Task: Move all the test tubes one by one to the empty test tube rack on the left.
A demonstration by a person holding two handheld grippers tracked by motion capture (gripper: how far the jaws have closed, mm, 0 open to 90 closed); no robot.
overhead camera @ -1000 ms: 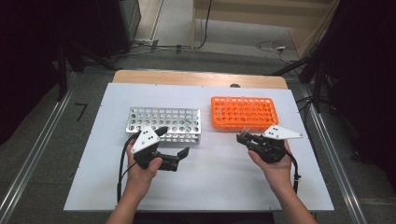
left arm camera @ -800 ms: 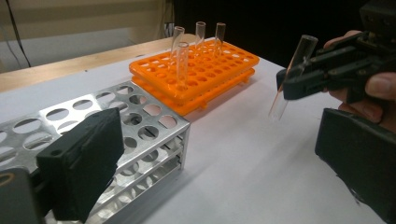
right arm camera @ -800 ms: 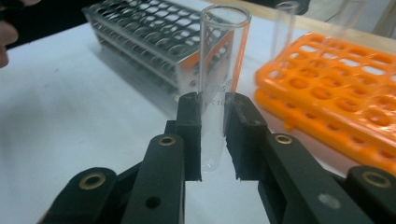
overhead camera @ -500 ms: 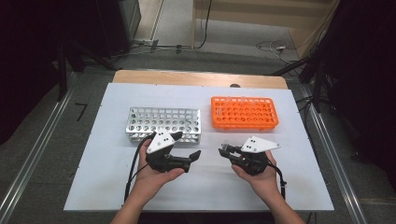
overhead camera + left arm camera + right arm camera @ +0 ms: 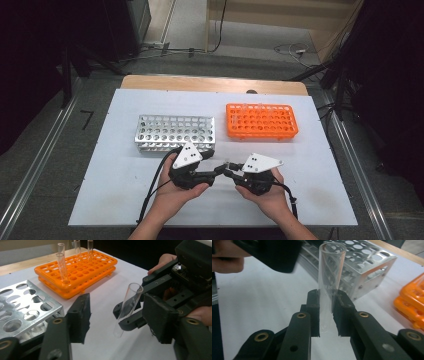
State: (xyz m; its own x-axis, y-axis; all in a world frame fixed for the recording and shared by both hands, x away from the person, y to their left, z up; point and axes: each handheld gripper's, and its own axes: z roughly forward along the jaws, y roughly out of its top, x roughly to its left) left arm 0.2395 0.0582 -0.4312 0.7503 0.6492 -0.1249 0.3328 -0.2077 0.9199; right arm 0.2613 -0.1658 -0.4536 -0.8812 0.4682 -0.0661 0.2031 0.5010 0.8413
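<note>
A clear glass test tube [image 5: 330, 272] stands upright in my right gripper [image 5: 326, 312], which is shut on its lower part. In the high view both grippers meet tip to tip near the table's front middle, with my left gripper [image 5: 216, 172] facing my right gripper [image 5: 231, 170]. In the left gripper view the test tube [image 5: 127, 310] leans between the jaws of my left gripper [image 5: 117, 320]. Those jaws have just been closing around it, but a gap still shows on the tube's left side. An orange rack [image 5: 261, 121] and a metal rack [image 5: 174, 132] stand behind.
Three empty tubes [image 5: 61, 262] stand in the orange rack [image 5: 82, 272] at its far end. The metal rack [image 5: 22, 307] lies close to my left gripper's left side. The white tabletop [image 5: 115, 175] has free room at the front left and front right.
Both hands have slid inward toward each other until the gripper tips meet. The left gripper's jaws have narrowed around the tube that the right gripper carries.
</note>
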